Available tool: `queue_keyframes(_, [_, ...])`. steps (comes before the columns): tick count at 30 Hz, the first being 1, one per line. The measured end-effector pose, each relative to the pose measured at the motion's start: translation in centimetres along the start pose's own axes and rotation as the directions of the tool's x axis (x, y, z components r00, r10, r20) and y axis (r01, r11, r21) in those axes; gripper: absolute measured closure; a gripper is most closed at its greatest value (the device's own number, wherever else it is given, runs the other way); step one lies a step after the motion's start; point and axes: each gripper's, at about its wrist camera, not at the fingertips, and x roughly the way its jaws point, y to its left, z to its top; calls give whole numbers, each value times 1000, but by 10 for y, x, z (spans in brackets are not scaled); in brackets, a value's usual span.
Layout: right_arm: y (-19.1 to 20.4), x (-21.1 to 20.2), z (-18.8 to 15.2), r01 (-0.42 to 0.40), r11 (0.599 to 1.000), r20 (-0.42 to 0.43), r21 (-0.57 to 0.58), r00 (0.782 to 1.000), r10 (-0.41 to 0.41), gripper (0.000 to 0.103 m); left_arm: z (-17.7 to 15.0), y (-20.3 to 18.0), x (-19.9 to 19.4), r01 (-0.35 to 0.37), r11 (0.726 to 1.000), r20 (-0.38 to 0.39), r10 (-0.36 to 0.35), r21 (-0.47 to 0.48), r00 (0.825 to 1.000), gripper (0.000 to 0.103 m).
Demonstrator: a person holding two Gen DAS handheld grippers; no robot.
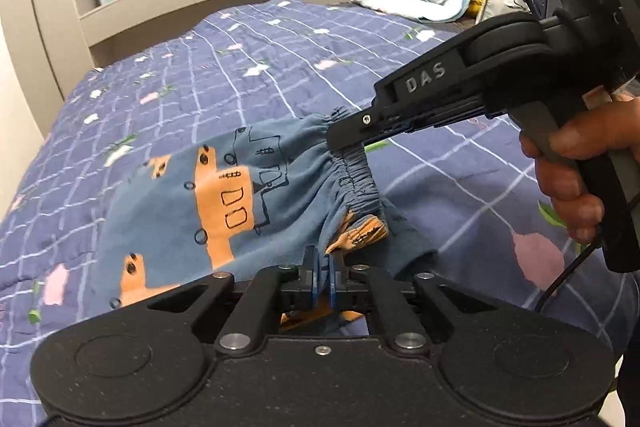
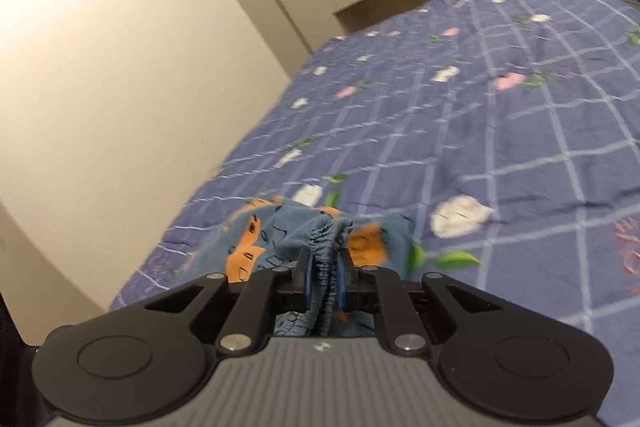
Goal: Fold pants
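Right gripper clamps pants waistband above bed; left gripper pinches pants edge.

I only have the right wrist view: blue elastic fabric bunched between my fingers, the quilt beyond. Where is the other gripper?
Observer: The left gripper is shut on the pants too, gripping blue fabric below the elastic waistband.
Operator: How does my grip look from outside?
Observer: The right gripper pinches the top end of the waistband, which hangs gathered downward from it.
Operator: Are the pants off the bed?
Observer: The waist end is lifted; the printed legs trail left over the quilt. Whether they touch it, I cannot tell.
Operator: Anything else on the bed?
Observer: A light blue cloth lies at the far end, by a yellow item.
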Motion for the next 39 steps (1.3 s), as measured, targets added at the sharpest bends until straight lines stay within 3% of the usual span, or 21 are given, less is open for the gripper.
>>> queue_keyframes(3, [-4, 11, -6, 50, 999, -37, -10, 998, -51, 88, -4, -2, 10, 8, 1000, -19, -8, 1, 1000, 94])
queue_keyframes(5, [-5, 12, -8, 60, 998, -35, -18, 998, -60, 83, -4, 1, 9, 10, 1000, -19, -10, -19, 1000, 86])
queue_keyframes(6, [-4, 12, -9, 70, 997, -28, -25, 997, -71, 75, -3, 2, 6, 15, 999, -11, -15, -34, 1000, 81])
queue_keyframes(8, [2, 7, -9, 95, 994, -3, -56, 995, -95, 64, -1, 6, -1, 21, 997, -3, -21, -71, 1000, 48])
queue_keyframes(10, [6, 1, -10, 119, 989, 22, -85, 993, -117, 48, 0, 12, -10, 3, 993, 6, -2, -117, 1000, 29])
queue_keyframes(12, [11, -3, -12, 147, 983, 53, -111, 989, -142, 23, 3, 19, -18, -31, 986, 1, 32, -164, 999, 22])
queue_keyframes(16, [25, -12, -17, 211, 963, 110, -170, 975, -194, 4, 5, 35, -31, -143, 955, -27, 141, -258, 990, 1])
queue_keyframes(23, [41, -8, -21, 266, 944, 151, -198, 959, -239, 0, 0, 72, -48, -309, 903, -75, 300, -300, 951, 1])
queue_keyframes(28, [53, 10, -26, 292, 934, 143, -208, 953, -266, 0, -6, 99, -43, -388, 859, -107, 375, -332, 921, 1])
queue_keyframes(34, [60, 25, -35, 332, 917, 151, -223, 941, -304, 0, -19, 118, -23, -425, 824, -157, 395, -375, 905, 1])
queue_keyframes(39, [57, 38, -49, 378, 883, 73, -280, 925, -373, 0, -33, 116, -8, -429, 827, -183, 388, -363, 903, 1])
